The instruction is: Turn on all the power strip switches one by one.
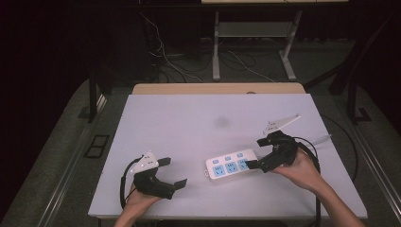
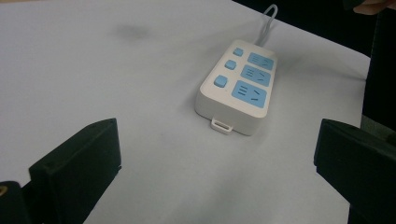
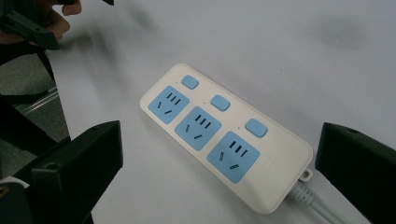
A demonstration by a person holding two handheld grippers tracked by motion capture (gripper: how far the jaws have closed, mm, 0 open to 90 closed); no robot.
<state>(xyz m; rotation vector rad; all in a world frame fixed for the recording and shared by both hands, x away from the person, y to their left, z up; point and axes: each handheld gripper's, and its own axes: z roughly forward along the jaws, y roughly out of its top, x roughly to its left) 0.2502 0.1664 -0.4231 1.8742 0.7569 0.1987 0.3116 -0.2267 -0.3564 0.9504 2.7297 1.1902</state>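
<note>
Barely begun: the power strip (image 1: 231,165) lies flat on the surface (image 1: 189,123), toward five o'clock. The right tool (image 1: 259,152) hovers wide open over its end; the left tool (image 1: 172,172) waits open, empty, near seven o'clock.

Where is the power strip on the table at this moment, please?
In the high view, the power strip lies flat on the white table, right of centre near the front edge, beside the right gripper, whose open jaws flank its cable end.
</note>
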